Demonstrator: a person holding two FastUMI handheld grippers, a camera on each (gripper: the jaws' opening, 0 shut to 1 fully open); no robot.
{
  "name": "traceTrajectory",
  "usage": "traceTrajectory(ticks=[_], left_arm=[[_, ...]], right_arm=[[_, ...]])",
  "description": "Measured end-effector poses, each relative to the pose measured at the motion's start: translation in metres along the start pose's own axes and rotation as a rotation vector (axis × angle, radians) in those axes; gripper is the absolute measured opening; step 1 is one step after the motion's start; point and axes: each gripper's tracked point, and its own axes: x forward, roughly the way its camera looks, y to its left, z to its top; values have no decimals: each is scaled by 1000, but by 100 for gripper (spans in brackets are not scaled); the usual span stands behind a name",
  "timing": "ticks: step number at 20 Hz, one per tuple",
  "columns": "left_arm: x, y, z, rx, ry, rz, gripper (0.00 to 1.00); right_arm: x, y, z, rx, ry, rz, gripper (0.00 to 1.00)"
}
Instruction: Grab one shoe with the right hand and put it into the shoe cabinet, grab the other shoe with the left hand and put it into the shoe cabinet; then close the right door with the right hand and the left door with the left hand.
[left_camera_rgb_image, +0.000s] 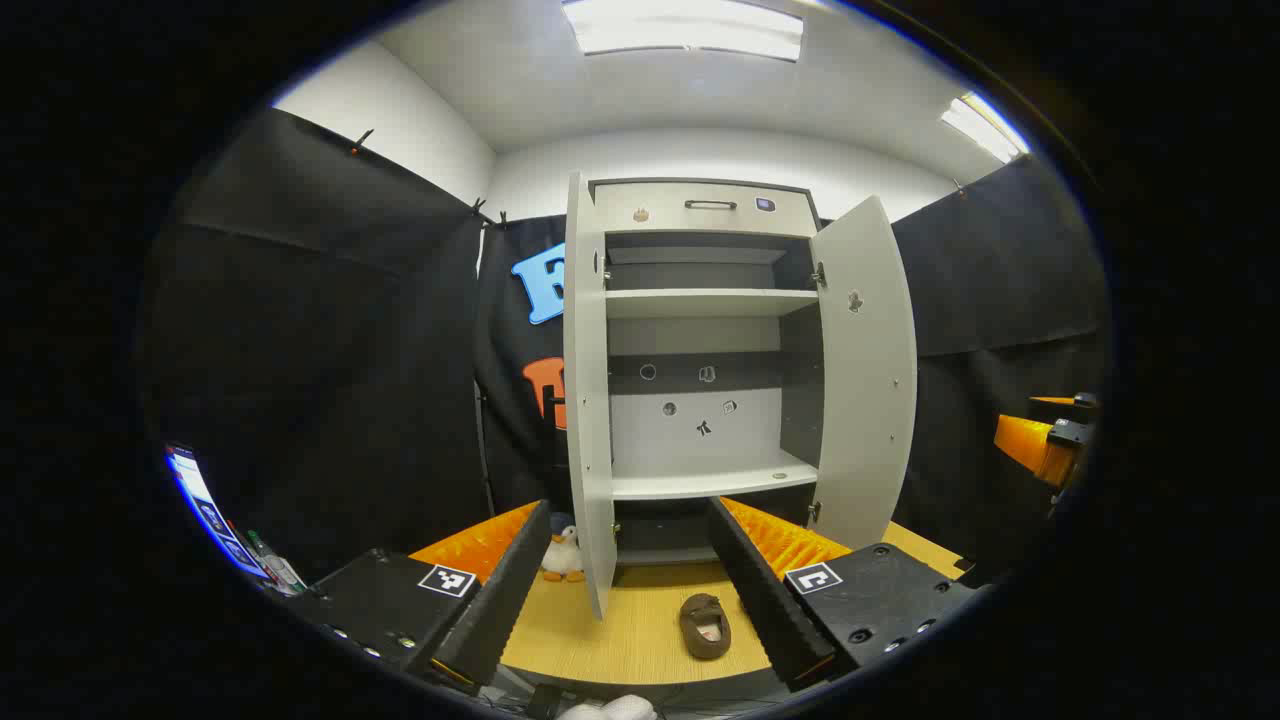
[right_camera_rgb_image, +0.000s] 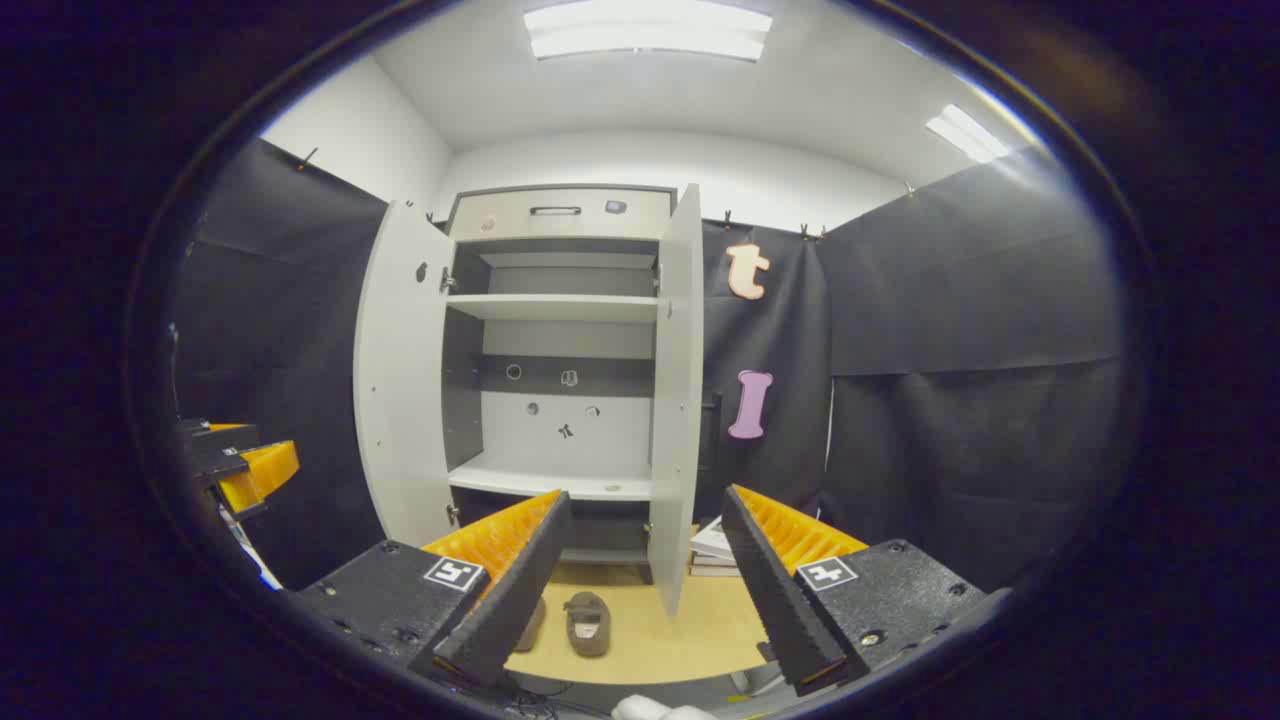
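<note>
While both doors stand wide, the tall pale-grey shoe cabinet (left_camera_rgb_image: 700, 340) on the light wooden worktop (left_camera_rgb_image: 640, 620) shows bare shelves, nothing stored. Two brown soft slipper-type shoes (right_camera_rgb_image: 587, 622) lie on the worktop before it, one partly hidden behind a finger; likely light and pliant, best pinched across the heel rim or a side wall. Left gripper (left_camera_rgb_image: 640, 590) and right gripper (right_camera_rgb_image: 645, 590): each spread wide, holding nothing.

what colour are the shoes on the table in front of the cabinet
Brown, with a lighter lining. The shoe shows best in the left gripper view.
</note>
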Motion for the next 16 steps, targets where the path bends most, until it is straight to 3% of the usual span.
traceTrajectory(ticks=[16], left_arm=[[1,9,-8,22,12,3,96]], right_arm=[[14,9,-32,-17,71,5,99]])
